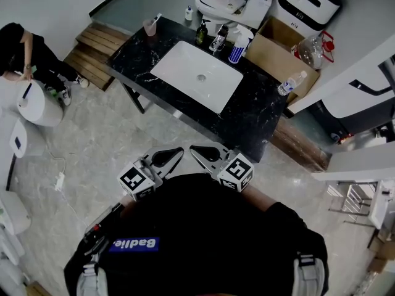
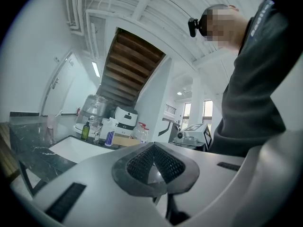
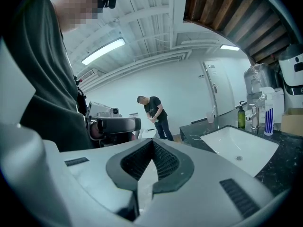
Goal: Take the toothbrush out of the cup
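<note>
Grey floor is spread before the black counter (image 1: pixel 247 113), where the toothbrush (image 1: pixel 156 19) is stood in the cup (image 1: pixel 150 28) at its far left corner. Left gripper (image 1: pixel 165 159) and right gripper (image 1: pixel 207 153) are held near the chest, jaws pressed together, empty, presumably as no reach is begun.

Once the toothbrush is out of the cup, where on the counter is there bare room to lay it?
Bare counter left of the sink, from the cup to the near corner; a wider bare stretch right of the sink, up to the water bottle. Crowded behind the sink: faucet, dark bottle, spray bottle.
</note>
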The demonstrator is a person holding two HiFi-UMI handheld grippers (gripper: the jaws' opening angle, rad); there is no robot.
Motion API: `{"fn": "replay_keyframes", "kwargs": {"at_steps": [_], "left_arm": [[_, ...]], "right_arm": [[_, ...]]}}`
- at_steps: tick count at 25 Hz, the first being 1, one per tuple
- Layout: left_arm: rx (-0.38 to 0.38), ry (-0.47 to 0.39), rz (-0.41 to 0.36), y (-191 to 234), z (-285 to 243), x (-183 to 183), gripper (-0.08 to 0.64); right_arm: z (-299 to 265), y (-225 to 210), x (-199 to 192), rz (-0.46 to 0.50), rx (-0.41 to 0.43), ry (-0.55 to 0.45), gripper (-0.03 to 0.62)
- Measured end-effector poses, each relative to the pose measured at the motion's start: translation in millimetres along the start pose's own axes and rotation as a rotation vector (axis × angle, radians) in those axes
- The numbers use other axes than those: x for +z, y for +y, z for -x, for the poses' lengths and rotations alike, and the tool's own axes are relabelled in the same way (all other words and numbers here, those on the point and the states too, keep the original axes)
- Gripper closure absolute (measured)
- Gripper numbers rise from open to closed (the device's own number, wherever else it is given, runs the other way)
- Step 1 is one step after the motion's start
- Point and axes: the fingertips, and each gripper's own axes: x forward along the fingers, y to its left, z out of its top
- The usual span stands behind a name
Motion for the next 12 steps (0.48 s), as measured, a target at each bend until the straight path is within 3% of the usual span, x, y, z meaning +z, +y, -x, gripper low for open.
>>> {"fn": "replay_keyframes", "kwargs": {"at_steps": [12], "left_arm": [[-0.03, -0.018, -0.028, 26, 62, 1, 0.549]], "right_arm": [[-53, 34, 8, 0.008, -0.03, -0.003, 0.581]]}}
